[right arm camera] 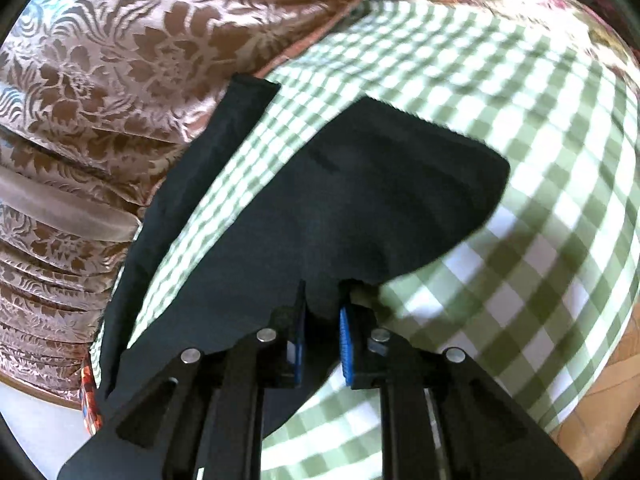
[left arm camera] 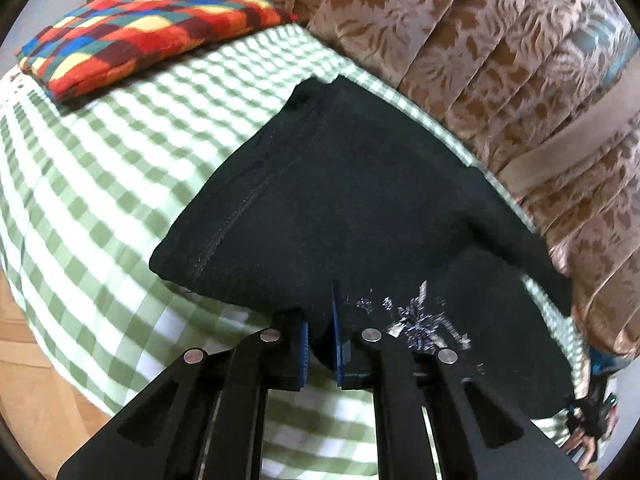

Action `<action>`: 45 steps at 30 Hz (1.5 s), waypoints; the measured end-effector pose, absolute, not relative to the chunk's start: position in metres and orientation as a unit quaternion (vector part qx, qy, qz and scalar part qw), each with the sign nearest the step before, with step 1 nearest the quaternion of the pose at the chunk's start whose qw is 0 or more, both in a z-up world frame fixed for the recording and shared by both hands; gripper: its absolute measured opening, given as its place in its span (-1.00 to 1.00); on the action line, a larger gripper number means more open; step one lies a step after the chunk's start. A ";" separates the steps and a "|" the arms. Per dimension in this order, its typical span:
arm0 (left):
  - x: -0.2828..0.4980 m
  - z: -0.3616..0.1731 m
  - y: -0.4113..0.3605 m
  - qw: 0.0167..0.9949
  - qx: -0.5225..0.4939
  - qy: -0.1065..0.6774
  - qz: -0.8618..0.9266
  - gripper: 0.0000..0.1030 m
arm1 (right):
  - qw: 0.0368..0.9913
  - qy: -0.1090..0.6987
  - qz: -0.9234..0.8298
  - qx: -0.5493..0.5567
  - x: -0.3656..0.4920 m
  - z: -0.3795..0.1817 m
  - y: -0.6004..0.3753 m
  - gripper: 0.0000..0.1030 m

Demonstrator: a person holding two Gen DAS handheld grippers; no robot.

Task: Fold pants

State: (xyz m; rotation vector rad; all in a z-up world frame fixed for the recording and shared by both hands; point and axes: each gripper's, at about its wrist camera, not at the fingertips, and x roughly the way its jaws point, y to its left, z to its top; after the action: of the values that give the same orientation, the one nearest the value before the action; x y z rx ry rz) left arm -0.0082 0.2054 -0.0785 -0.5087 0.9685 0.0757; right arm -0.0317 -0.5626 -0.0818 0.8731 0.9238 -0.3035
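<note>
Black pants (left arm camera: 352, 200) lie on a green-and-white checked bedsheet (left arm camera: 100, 184). In the left wrist view my left gripper (left arm camera: 320, 316) is shut on the near edge of the pants, beside a pale printed mark (left arm camera: 416, 316), and the cloth rises to the blue pads (left arm camera: 305, 344). In the right wrist view my right gripper (right arm camera: 322, 308) is shut on another edge of the pants (right arm camera: 360, 200). From there a narrow black strip (right arm camera: 192, 184) of the pants runs along the sheet's far edge, with checked sheet (right arm camera: 500, 100) showing between the two parts.
A brown floral curtain (left arm camera: 500, 60) hangs close behind the bed. A multicoloured checked cushion (left arm camera: 132, 28) lies at the sheet's far left. A flowered cover (right arm camera: 540, 4) lies at the far right. Wooden floor (right arm camera: 608, 380) shows beyond the bed's edge. A gloved hand (left arm camera: 588, 424) appears at the lower right.
</note>
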 end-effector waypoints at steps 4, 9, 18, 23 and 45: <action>-0.014 -0.087 0.209 0.850 -0.230 0.472 0.049 -0.58 | 0.794 0.448 -0.160 0.380 -0.033 -0.078 -0.562 -0.26; -0.029 -0.063 0.228 0.871 -0.200 0.440 0.094 -0.47 | 0.827 0.422 -0.223 0.296 -0.036 -0.038 -0.554 0.24; -0.018 -0.057 0.213 0.878 -0.157 0.441 0.104 -0.47 | 0.866 0.438 -0.018 0.240 0.028 -0.019 -0.426 0.41; -0.047 -0.063 0.254 0.861 -0.201 0.427 0.187 -0.47 | 0.841 0.491 0.076 0.212 0.055 -0.054 -0.349 0.41; 0.164 -0.010 0.240 0.863 -0.271 0.425 -0.019 -0.47 | 0.824 0.509 0.122 0.217 0.065 -0.084 -0.319 0.79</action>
State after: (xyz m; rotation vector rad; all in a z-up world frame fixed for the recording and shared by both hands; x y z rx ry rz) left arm 0.1636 0.2396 -0.0096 -0.5684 0.8917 -0.0407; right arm 0.0652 -0.3192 -0.0844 0.4625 1.0817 0.2591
